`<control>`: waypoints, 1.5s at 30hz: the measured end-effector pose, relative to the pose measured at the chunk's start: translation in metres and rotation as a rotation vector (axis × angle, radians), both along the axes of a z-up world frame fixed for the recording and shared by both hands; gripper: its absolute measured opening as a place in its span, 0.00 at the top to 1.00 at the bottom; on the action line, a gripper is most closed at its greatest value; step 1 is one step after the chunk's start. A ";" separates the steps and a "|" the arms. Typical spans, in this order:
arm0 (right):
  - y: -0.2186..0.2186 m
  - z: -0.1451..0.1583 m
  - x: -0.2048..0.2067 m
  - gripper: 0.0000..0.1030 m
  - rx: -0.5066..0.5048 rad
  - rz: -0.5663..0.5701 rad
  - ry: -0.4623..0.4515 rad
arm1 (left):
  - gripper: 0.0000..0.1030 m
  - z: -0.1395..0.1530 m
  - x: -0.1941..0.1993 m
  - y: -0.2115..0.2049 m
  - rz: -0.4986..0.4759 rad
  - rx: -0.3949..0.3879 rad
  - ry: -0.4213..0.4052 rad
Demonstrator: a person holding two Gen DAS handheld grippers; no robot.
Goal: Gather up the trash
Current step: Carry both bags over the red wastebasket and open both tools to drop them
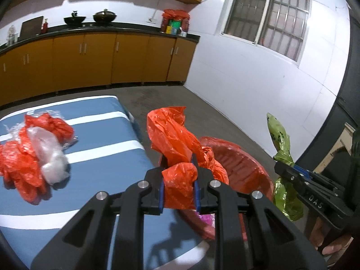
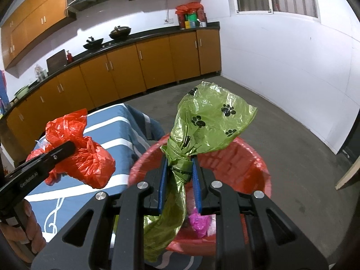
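Pinching a crumpled orange bag (image 1: 180, 180), the left hand-held gripper (image 1: 179, 191) hovers beside the red bin (image 2: 258, 168); the right hand-held gripper (image 2: 179, 180) clamps a knotted green paw-print bag (image 2: 202, 121) above that bin.

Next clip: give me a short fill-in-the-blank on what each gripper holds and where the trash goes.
The left gripper is shut on a crumpled ____ plastic bag.
The green bag in the right gripper is printed with black ____ prints.
Both grippers hang over a red ____ lined with plastic.
More red bags lie on the ____-and-white striped table.

Missing: red; paw; bin; blue
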State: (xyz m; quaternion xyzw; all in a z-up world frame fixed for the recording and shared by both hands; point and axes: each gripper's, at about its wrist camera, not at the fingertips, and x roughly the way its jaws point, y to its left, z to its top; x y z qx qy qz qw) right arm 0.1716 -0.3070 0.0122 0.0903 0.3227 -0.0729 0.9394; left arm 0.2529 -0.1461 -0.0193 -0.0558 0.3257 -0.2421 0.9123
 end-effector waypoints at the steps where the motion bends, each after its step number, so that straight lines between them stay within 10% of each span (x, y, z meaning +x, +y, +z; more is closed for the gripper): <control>1: -0.004 -0.002 0.000 0.80 0.002 -0.008 0.003 | 0.81 -0.002 0.001 -0.004 -0.008 0.000 0.004; 23: -0.033 -0.016 0.008 0.80 0.031 -0.065 0.019 | 0.79 -0.031 0.022 -0.068 -0.128 0.038 0.065; 34: -0.037 -0.022 0.006 0.56 0.042 -0.065 0.021 | 0.56 -0.039 0.024 -0.064 -0.099 0.052 0.074; 45: -0.032 -0.021 0.006 0.56 0.035 -0.058 0.026 | 0.45 -0.039 0.026 -0.026 0.005 0.058 0.068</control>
